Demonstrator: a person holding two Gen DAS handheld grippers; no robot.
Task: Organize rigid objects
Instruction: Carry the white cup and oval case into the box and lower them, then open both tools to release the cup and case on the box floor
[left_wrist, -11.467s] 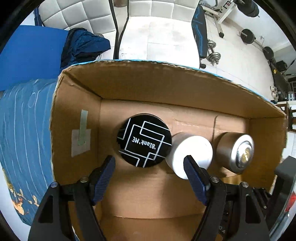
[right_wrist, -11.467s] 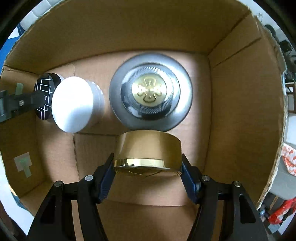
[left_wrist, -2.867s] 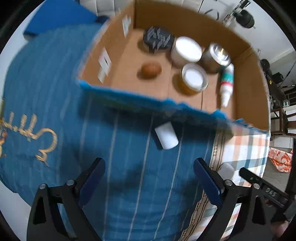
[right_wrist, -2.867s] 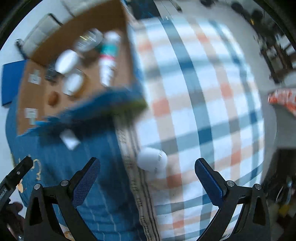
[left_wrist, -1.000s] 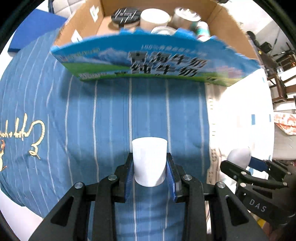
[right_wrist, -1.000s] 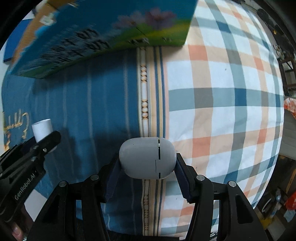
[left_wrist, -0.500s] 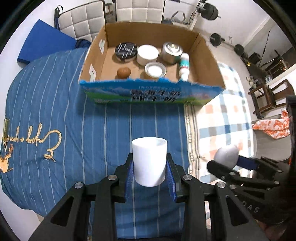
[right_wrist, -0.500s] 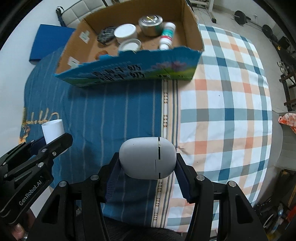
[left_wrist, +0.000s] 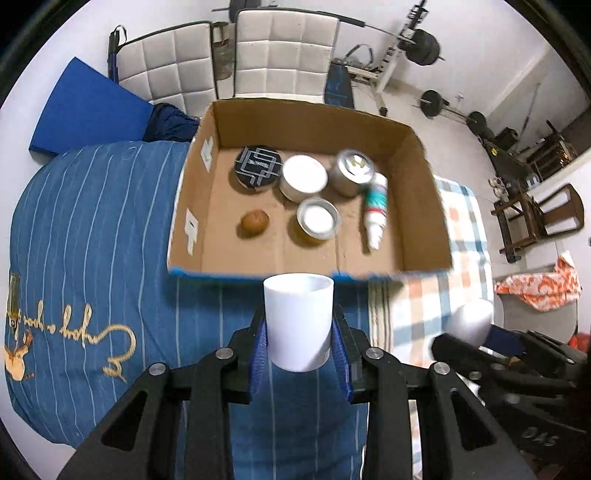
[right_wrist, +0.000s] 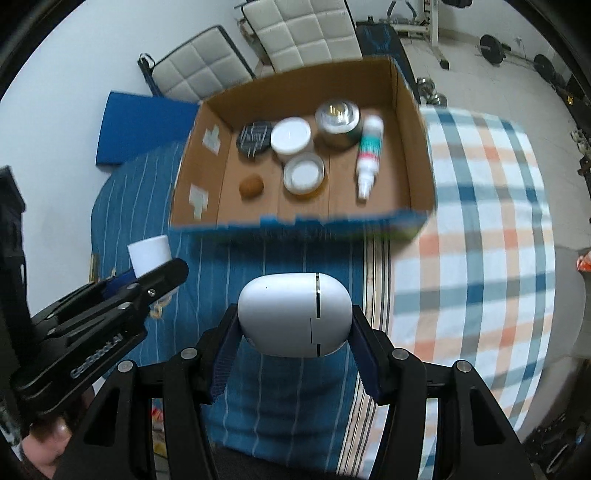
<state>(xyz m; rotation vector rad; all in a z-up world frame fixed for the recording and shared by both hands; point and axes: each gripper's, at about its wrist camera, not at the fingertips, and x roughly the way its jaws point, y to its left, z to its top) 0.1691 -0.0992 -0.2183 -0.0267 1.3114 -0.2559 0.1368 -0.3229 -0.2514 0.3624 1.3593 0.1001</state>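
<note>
My left gripper (left_wrist: 299, 341) is shut on a white cup (left_wrist: 298, 325), held upright high above the blue striped cloth. My right gripper (right_wrist: 293, 336) is shut on a white egg-shaped case (right_wrist: 294, 319), also held high. It shows in the left wrist view (left_wrist: 471, 319) at the right, and the cup shows in the right wrist view (right_wrist: 149, 254) at the left. Ahead lies an open cardboard box (left_wrist: 424, 177) holding a black tin (left_wrist: 258, 168), a white jar (left_wrist: 303, 177), a silver tin (left_wrist: 352, 171), a gold-rimmed jar (left_wrist: 318, 221), a lying white bottle (left_wrist: 375, 210) and a brown round object (left_wrist: 254, 223).
The box (right_wrist: 402, 107) sits on a bed covered by blue striped cloth (left_wrist: 92, 229) on the left and plaid cloth (right_wrist: 487, 229) on the right. Two white padded chairs (left_wrist: 284, 55) and a blue mat (left_wrist: 88, 107) stand behind. Gym weights (left_wrist: 428, 48) lie at the far right.
Both grippers have risen higher and moved toward the box, each still holding its object. The inside of the box now shows from more directly above.
</note>
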